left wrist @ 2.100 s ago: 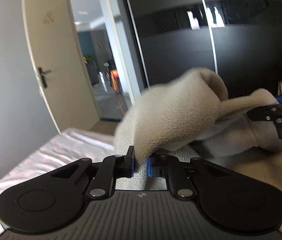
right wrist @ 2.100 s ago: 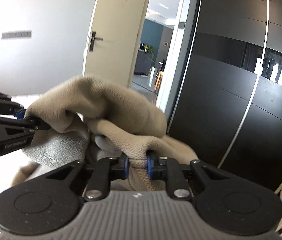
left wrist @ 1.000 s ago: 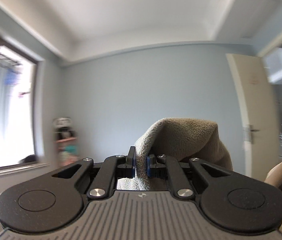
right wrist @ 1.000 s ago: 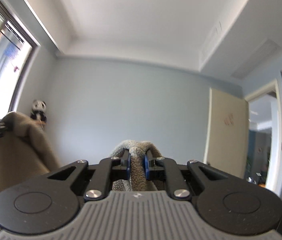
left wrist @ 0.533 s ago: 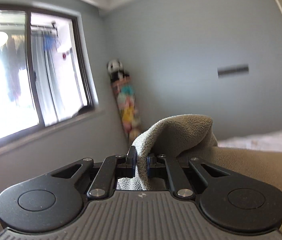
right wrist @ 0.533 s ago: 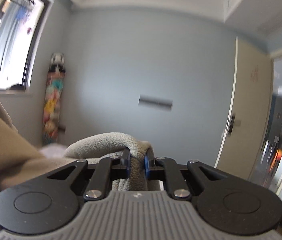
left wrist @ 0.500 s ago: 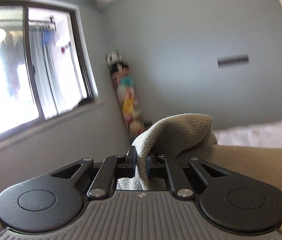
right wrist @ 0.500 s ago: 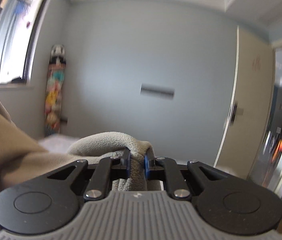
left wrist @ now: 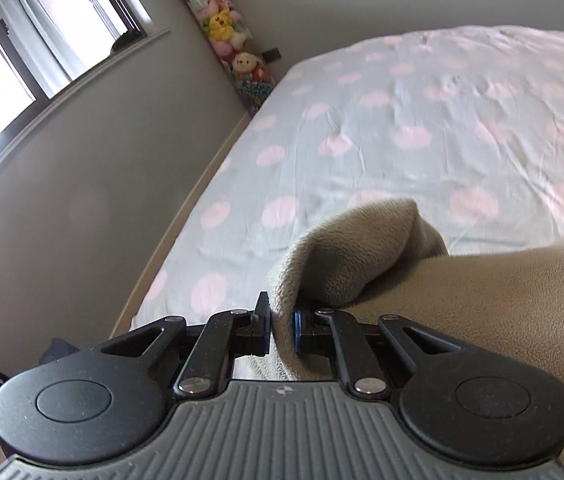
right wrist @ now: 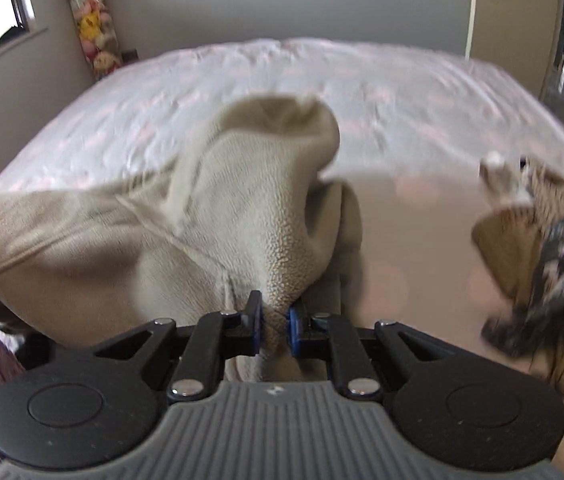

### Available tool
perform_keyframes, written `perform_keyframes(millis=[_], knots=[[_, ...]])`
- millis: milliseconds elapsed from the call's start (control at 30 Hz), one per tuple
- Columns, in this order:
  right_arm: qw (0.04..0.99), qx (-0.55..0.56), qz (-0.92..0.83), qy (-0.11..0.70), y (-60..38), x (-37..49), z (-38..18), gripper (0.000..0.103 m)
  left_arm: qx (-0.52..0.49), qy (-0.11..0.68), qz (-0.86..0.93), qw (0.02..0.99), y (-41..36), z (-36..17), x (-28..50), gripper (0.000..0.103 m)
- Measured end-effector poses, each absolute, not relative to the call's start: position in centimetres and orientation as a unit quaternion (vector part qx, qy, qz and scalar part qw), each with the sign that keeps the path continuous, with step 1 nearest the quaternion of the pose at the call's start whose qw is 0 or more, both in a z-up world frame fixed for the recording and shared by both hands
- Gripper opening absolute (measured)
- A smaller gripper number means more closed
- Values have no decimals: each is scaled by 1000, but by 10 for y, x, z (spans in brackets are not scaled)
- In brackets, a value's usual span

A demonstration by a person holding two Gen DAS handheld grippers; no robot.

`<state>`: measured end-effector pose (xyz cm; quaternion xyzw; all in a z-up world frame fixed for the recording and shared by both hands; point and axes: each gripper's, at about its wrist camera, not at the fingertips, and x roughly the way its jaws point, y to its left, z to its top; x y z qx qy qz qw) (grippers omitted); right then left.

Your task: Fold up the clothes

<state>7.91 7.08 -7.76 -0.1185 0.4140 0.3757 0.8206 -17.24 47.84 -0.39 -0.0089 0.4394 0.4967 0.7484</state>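
Left wrist view: my left claw [left wrist: 282,322] is clamped on a fold of the beige fleece garment [left wrist: 462,292], whose edge bunches up just ahead of the pads toward 12 o'clock. The rest of the cloth spreads off to 3 o'clock and is cut by the frame edge, so I cannot see its full shape. Beyond it lies the bed [left wrist: 402,120], its pale sheet dotted with pink spots. At 11 o'clock a column of plush toys [left wrist: 221,28] leans in the corner beside the window [left wrist: 21,52], the top of the column cut off.

Right wrist view: my right claw [right wrist: 273,328] is pinched on another fold of the same garment [right wrist: 241,208], fuzzy lining turned outward and rising toward 12 o'clock. The cloth stretches to 9 o'clock, where it runs out of frame. The picture is smeared, so the sheet's spots barely read. At 3 o'clock a pile of other clothes [right wrist: 550,264] sits on the bed [right wrist: 422,88], striped and dark-patterned, too blurred for me to tell the pieces apart. A door [right wrist: 514,8] shows at 1 o'clock.
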Motion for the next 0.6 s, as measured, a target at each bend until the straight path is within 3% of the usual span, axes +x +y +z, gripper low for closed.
perform_keyframes(millis=[167, 233, 267, 333, 433, 600], knots=[[833, -128, 368, 394, 76, 70, -54, 23, -13, 436, 475, 765, 463, -1, -177, 14], [842, -132, 363, 377, 72, 65, -46, 56, -18, 425, 460, 779, 452, 9, -179, 20], [847, -135, 361, 367, 70, 62, -42, 59, -19, 420, 450, 788, 446, 10, -181, 25], [852, -144, 357, 355, 68, 58, -38, 61, -13, 413, 415, 811, 433, 18, -178, 30], [850, -140, 361, 358, 64, 58, -37, 67, -4, 408, 350, 843, 414, 23, -167, 45], [834, -115, 370, 394, 55, 66, -47, 68, -3, 405, 264, 876, 375, 20, -135, 47]])
